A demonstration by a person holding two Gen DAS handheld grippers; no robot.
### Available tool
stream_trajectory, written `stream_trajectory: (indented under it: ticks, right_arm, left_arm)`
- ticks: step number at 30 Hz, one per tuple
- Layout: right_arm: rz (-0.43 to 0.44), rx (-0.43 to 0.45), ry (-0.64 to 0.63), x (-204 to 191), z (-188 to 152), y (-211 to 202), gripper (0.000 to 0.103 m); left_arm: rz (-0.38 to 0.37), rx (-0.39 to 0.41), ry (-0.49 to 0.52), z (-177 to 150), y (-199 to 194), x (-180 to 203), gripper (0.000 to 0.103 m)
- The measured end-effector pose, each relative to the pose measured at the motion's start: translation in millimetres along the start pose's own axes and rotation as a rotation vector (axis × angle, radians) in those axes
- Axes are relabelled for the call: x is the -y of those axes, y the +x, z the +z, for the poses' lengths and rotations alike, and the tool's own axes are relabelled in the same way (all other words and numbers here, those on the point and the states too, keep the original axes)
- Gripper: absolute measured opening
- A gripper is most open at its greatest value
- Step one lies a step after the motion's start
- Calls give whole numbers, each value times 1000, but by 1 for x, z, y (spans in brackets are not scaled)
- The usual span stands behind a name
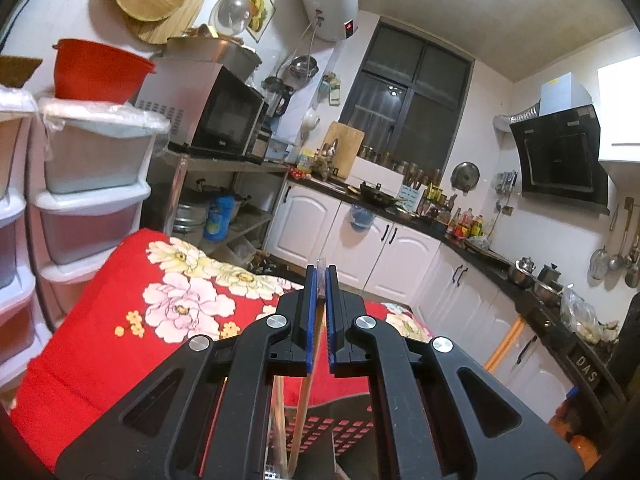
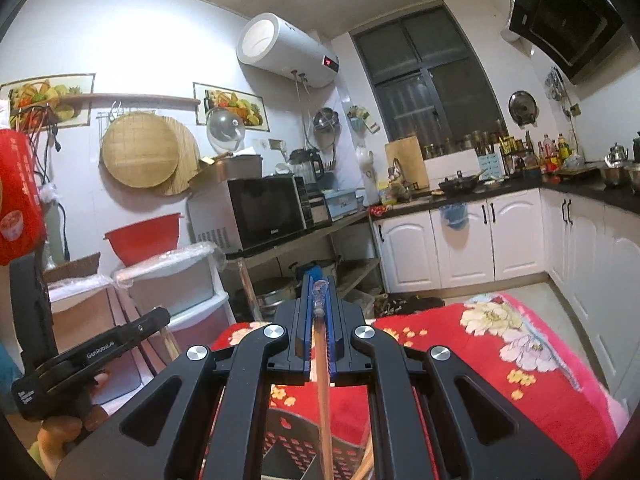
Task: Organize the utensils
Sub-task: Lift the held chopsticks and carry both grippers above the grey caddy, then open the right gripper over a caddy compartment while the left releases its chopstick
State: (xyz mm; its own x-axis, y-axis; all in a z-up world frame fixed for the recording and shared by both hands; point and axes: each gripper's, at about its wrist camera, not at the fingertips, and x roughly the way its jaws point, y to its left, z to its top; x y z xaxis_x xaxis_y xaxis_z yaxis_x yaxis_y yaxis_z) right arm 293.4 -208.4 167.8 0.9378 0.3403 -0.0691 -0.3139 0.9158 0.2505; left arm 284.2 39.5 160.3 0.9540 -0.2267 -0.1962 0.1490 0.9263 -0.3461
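My left gripper [image 1: 321, 276] is shut on a wooden chopstick [image 1: 304, 404] with a clear tip; the stick hangs down toward a black perforated utensil holder [image 1: 344, 428] below. My right gripper [image 2: 319, 286] is shut on another chopstick [image 2: 323, 392] with a clear top, running down between the fingers toward the same black perforated holder [image 2: 288, 444]. More wooden sticks [image 2: 366, 464] stand in that holder. The left gripper's body [image 2: 92, 356] shows at the lower left of the right wrist view, held by a hand.
The holder sits on a table with a red floral cloth [image 1: 132, 320]. White plastic drawers [image 1: 88, 184] with a red basin [image 1: 96, 72] stand to the left. A microwave [image 1: 224, 116], white cabinets [image 1: 360, 240] and a cluttered counter [image 1: 480, 248] lie beyond.
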Motion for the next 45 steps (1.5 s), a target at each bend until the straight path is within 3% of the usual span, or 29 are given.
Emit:
stream_trajectory:
  ticks: [15,22,31,33,38,45]
  right_arm:
    - [-4,-107,74,12,-48,9,6]
    - [-38,-162,105,22,-54,6,6]
    - [-79,-220,143,38,-55,-3,10]
    - [-84,-230,155,41,-57,-5,14]
    - [-91,-247,161,45,-59,-10,18]
    - [-97,-256,164,49,-59,-17,26]
  left_arm:
    - [10,-104,-17,-33,11,-12,0]
    - [14,-171,-26,-38,13,-17,0]
    - [14,-186,-49,-38,2,-23,1]
    - [16,-188,-53,-38,0,-24,8]
    - [13,-193,-68,-37,-4,-28,11]
    - [10,-194,-89,-38,-16,-32,30]
